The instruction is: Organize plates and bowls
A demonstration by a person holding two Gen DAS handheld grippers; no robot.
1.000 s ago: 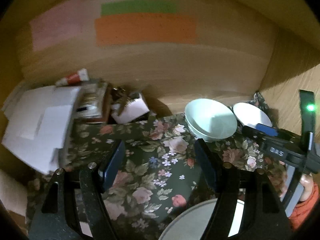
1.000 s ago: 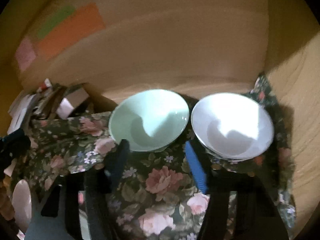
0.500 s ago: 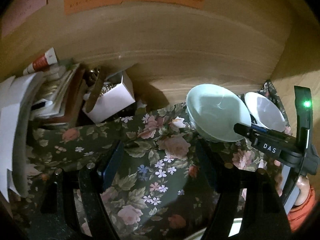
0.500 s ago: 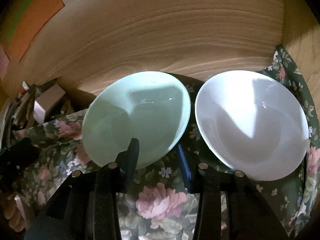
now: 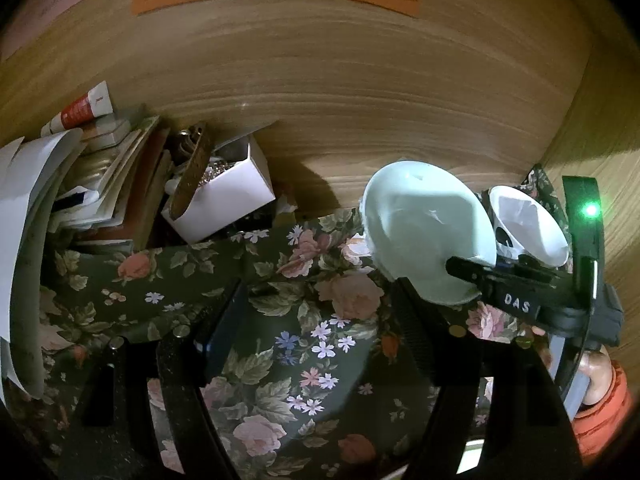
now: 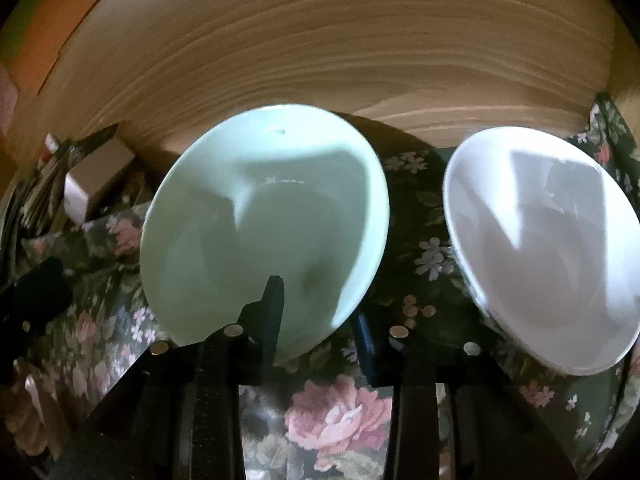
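Note:
A pale green bowl and a white bowl stand side by side on the floral cloth against the wooden back wall. My right gripper is shut on the green bowl's near rim, one finger inside and one outside, and the bowl is tilted up towards the camera. In the left wrist view the green bowl is tipped, with the right gripper on its rim and the white bowl behind. My left gripper is open and empty over the cloth.
At the left stand a white box of small items, a stack of books and papers and a red-and-white tube. A wooden side wall closes the right. A white plate edge shows at the bottom.
My right gripper moved in and closed on the green bowl's rim, tipping the bowl up and left, away from the white bowl. My left gripper moved forward and stayed open.

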